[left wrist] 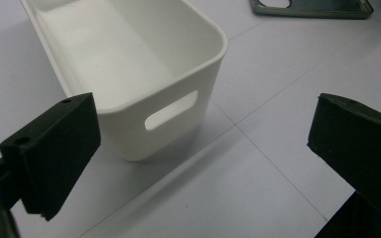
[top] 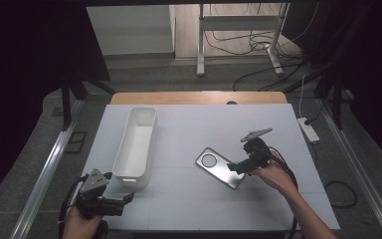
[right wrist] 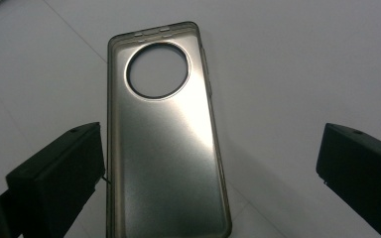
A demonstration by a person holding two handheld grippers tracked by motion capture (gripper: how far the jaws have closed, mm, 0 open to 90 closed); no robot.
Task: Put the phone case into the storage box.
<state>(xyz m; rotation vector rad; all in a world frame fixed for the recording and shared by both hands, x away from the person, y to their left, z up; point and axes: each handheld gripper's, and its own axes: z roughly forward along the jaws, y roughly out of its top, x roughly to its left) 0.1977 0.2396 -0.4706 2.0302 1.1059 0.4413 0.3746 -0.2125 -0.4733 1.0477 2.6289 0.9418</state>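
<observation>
White bin (top: 137, 142) sits lengthwise on the left side of the table (top: 189, 199), empty inside, with a handle slot (left wrist: 171, 110) cut into its near end. Past the table there's a metal stand (top: 238, 30), loose cables (top: 258, 42) on the floor, and a power strip (top: 308, 128) off to the right.

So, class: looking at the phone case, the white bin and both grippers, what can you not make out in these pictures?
- Phone case: its near end is cut off by the bottom edge of the right gripper view; in the high view the right gripper covers one end.
- White bin: its far end runs off the top of the left gripper view.
- Left gripper: too dark in the high view to separate its fingers.
</observation>
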